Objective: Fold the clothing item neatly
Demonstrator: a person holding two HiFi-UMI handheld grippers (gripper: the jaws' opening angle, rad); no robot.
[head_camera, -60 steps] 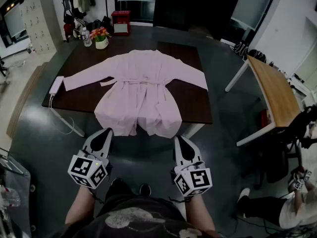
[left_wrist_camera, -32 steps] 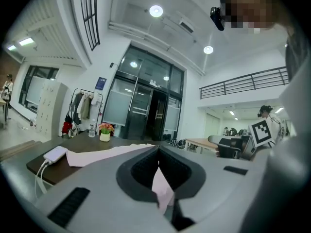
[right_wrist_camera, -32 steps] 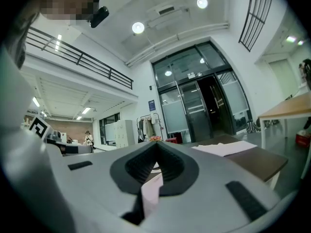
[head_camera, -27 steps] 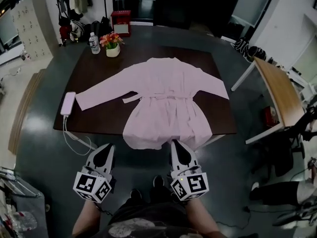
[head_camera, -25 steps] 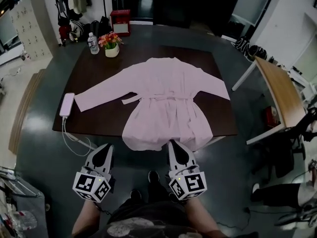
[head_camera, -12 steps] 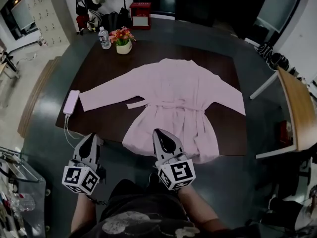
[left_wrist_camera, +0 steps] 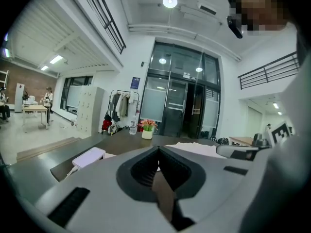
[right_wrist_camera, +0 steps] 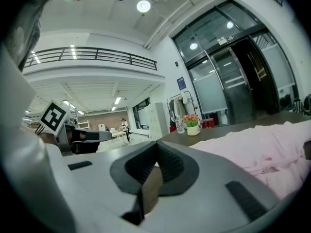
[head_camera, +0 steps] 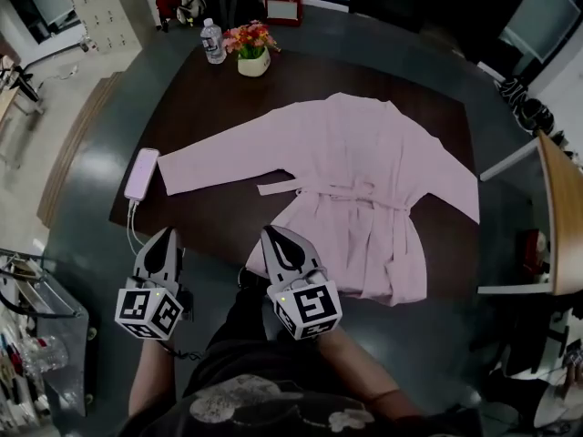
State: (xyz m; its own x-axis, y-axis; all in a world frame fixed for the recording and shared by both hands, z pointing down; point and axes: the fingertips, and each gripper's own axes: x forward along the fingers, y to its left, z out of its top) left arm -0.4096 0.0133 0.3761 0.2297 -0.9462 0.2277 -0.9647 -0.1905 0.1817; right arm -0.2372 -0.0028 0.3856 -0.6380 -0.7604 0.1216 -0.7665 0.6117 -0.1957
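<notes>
Shifted left along the near edge since the earlier frames, both claws are clenched and empty; the right claw, the nearer one, hovers just beside the pink robe's hem corner, while the left claw has the sleeve cuff at its 12 o'clock. Robe lies flat on the surface, hem near, collar far, toward 1 o'clock.

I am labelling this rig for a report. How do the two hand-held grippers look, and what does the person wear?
The left gripper and right gripper are pale grey shells tapering to a point, with dark ribbed pads. Each carries a cube with black-and-white square markers at its rear. The person wears a dark top with a pale print.
</notes>
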